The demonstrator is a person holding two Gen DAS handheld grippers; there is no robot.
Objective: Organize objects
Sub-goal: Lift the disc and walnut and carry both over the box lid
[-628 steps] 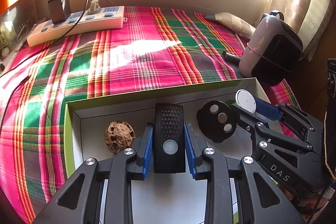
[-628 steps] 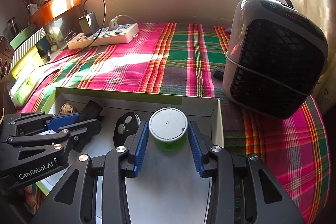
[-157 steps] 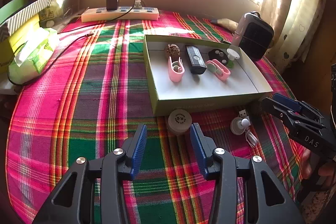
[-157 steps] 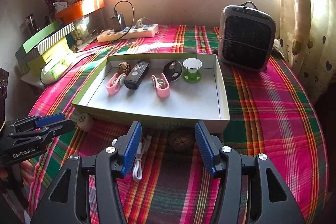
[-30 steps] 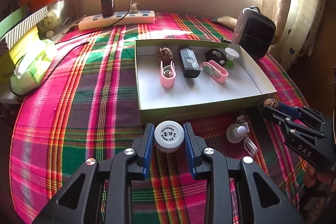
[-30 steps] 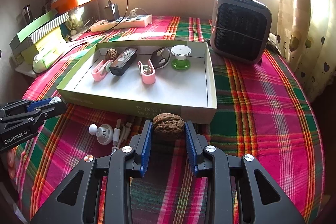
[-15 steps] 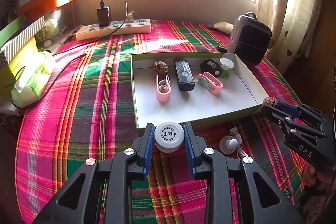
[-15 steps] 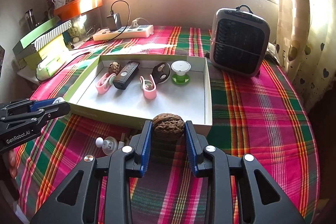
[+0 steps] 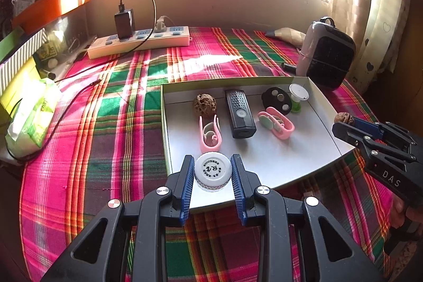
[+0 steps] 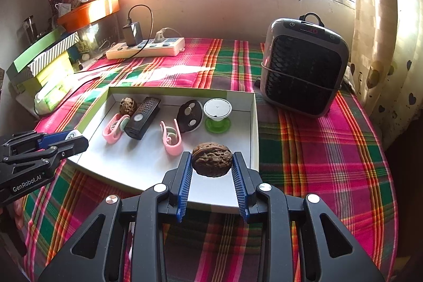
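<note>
Walnut and cap both carried over the near edge of the box, 1 in each gripper.

My right gripper [image 10: 211,168] is clamped on the brown wrinkled walnut [image 10: 212,159], pads on its 2 ends, over the near right part of the shallow white cardboard box with green rim [image 10: 252,123]. I judge the walnut light, hard and rounded, so it could roll on release; the ridged shell gives the pads purchase. My left gripper [image 9: 212,175] is clamped on the round white plastic cap with printed top [image 9: 213,171], held by its rim at the near left part of the box, just in front of the pink U-shaped clip [image 9: 210,134]. I judge the cap light, stiff and smooth-sided.
</note>
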